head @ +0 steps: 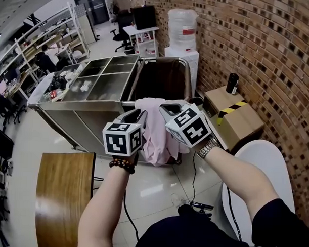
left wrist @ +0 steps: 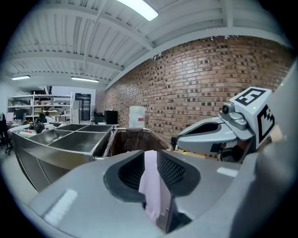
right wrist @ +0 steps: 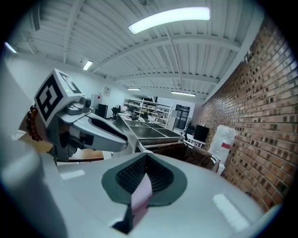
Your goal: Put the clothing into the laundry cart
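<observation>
While left claw (head: 140, 115) and right claw (head: 165, 108) each clamp the garment (head: 156, 133), it hangs spread before the cart (head: 162, 59), likely for dropping in.

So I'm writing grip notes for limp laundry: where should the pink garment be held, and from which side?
Along its upper edge, in two spaced pinches from the person's side, as the left gripper and right gripper hold it. The pink garment is limp and drapes down from that edge; a thin fold fits shut jaws, and the hanging cloth should clear the laundry cart.
</observation>
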`<control>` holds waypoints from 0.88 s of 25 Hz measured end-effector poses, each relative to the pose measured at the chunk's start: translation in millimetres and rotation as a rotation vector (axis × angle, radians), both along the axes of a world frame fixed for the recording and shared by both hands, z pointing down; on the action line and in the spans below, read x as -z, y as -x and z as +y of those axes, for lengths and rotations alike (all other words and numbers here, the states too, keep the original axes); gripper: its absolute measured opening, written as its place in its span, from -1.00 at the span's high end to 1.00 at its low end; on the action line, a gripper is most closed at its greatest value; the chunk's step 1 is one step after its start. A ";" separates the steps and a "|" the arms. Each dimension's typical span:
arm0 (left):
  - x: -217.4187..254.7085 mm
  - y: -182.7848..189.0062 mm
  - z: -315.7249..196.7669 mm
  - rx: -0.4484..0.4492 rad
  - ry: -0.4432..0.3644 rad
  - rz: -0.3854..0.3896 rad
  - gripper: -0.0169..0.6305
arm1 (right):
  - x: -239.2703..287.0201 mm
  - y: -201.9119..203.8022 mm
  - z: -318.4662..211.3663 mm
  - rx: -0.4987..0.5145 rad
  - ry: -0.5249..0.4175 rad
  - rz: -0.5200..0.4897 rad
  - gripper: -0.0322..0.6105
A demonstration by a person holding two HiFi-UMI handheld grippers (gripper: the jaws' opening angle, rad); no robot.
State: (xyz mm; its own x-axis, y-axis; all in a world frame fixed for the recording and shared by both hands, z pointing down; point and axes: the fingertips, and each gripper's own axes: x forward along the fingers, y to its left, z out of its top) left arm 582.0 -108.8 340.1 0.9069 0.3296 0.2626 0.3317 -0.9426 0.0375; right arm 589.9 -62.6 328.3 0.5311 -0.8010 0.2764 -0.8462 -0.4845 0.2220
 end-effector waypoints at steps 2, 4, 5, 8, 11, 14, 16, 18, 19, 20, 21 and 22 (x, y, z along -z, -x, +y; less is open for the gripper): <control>0.4 11.9 3.9 -0.004 -0.002 0.012 0.71 | -0.6 15.0 3.9 -0.001 -0.008 0.015 0.89; -0.2 23.0 7.1 -0.009 0.001 0.025 0.72 | 0.1 28.9 7.0 -0.003 -0.027 0.031 0.90; -0.4 28.6 8.4 -0.011 0.004 0.031 0.72 | 1.4 35.9 7.8 -0.005 -0.038 0.040 0.90; -0.4 44.5 11.9 -0.020 0.010 0.049 0.74 | 0.5 57.9 9.8 -0.008 -0.055 0.043 0.90; -2.8 56.0 15.8 -0.025 0.009 0.066 0.76 | 0.3 72.1 12.7 -0.015 -0.072 0.052 0.90; -7.7 65.1 20.0 -0.027 0.013 0.079 0.79 | 7.1 82.8 15.6 -0.028 -0.103 0.077 0.90; -8.5 71.1 23.7 -0.030 0.013 0.086 0.79 | 12.1 90.0 17.5 -0.034 -0.120 0.086 0.90; -7.3 77.3 27.1 -0.034 0.013 0.096 0.80 | 12.2 96.8 19.0 -0.035 -0.128 0.082 0.90; -6.0 80.5 28.5 -0.036 0.012 0.103 0.80 | 13.7 100.0 19.7 -0.037 -0.135 0.084 0.90; -4.2 83.6 29.9 -0.038 0.011 0.112 0.80 | 14.5 102.9 20.5 -0.041 -0.143 0.084 0.90; -2.0 86.6 31.3 -0.040 0.010 0.121 0.81 | 12.6 105.6 21.3 -0.041 -0.147 0.078 0.90; 0.2 89.4 32.6 -0.043 0.007 0.130 0.81 | 8.8 108.0 22.1 -0.039 -0.149 0.067 0.90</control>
